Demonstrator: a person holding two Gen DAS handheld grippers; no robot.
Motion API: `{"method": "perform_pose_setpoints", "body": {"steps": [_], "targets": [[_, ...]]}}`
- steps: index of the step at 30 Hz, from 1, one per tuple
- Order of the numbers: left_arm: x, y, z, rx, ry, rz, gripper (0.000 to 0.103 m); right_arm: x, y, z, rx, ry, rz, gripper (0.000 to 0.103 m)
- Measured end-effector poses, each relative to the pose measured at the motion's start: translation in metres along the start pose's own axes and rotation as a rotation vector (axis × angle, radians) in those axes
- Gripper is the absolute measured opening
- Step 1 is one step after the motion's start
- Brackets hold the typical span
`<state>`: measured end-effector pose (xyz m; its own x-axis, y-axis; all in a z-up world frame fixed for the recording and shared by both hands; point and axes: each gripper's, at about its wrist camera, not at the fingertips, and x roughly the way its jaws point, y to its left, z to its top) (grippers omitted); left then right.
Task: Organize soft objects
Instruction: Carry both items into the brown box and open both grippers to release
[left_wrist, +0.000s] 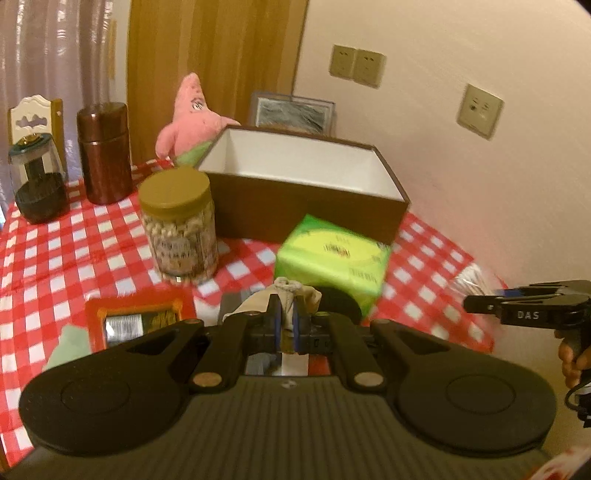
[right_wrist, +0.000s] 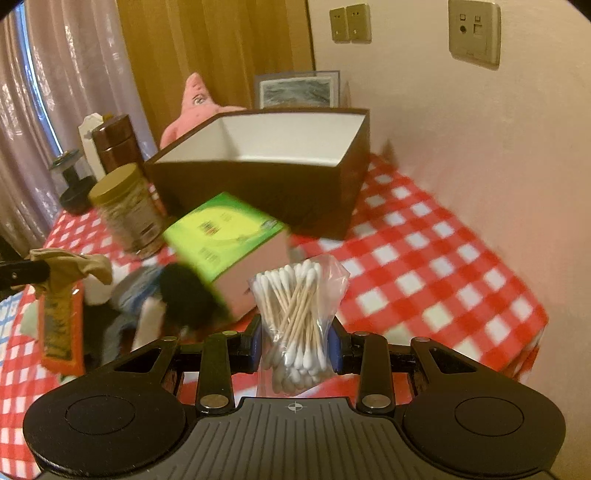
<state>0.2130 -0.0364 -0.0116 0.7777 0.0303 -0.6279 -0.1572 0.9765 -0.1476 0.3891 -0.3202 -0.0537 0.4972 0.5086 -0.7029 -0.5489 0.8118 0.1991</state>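
Table: I see a red-and-white checked cloth (right_wrist: 424, 236) covering it, up against a pale wall.
Box: the brown box (right_wrist: 295, 184) stands open and white inside at the far end; I see nothing in the part of its inside that shows.
Plush: a pink star toy (left_wrist: 192, 114) sits behind the box's left corner.
Jars: my view has a beige-lidded jar (left_wrist: 179, 229) just left of the box, a dark brown canister (left_wrist: 105, 155) further left.
Tissue pack: a green pack (right_wrist: 225, 236) lies in front of the box, blurred.
Right gripper (right_wrist: 295, 347): I have it clamped on a clear bag of cotton swabs (right_wrist: 295, 306), held above the cloth.
Left gripper (left_wrist: 286, 321): my fingers are pressed together on a beige cloth bundle (left_wrist: 291, 295), lifted off the table.
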Motion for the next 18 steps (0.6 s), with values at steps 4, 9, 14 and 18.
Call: {"method": "perform_pose_setpoints", "body": {"steps": [4, 9, 14, 18], "targets": [[0.019, -0.006, 0.025, -0.029, -0.031, 0.047, 0.005, 0.015, -0.031, 0.034, -0.033, -0.022, 0.011, 0.035], [0.050, -0.011, 0.062, -0.050, -0.075, 0.130, 0.006, 0.038, -0.062, 0.084, -0.072, -0.060, 0.045, 0.035], [0.079, -0.012, 0.101, -0.059, -0.112, 0.192, 0.006, 0.062, -0.079, 0.131, -0.105, -0.096, 0.096, 0.035], [0.103, -0.013, 0.131, -0.062, -0.137, 0.222, 0.006, 0.087, -0.081, 0.163, -0.137, -0.108, 0.154, 0.035]]}}
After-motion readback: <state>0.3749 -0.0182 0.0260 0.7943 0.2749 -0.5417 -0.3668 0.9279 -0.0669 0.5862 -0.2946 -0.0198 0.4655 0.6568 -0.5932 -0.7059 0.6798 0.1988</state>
